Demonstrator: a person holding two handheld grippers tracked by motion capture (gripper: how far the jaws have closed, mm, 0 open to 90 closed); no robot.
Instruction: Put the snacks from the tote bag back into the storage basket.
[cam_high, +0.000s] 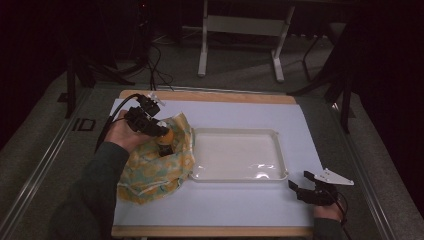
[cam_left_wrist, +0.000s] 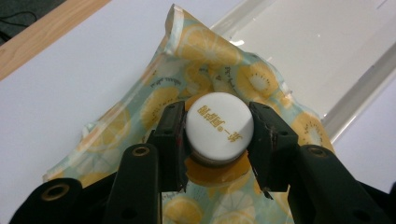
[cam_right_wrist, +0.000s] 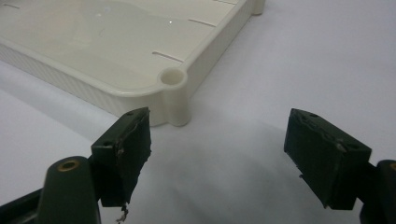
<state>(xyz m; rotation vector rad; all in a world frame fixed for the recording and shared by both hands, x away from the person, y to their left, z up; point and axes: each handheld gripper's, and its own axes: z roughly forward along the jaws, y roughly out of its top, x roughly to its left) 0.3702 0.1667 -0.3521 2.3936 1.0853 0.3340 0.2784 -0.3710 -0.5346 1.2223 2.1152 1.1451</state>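
Cream tray at frame centre of the high view, nothing seen in it. Lemon-print bag lies crumpled just left of it, touching its edge. Bottle, white cap with orange print over an orange body, is clamped at the cap by the left gripper above the bag. Right gripper is held wide open, nothing gripped, lower right near the tray corner.

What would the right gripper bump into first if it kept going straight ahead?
Probably the white tray: its corner post stands just ahead of the open right gripper, nearer one jaw, with bare table between. Depth is unclear, so it might slip past.
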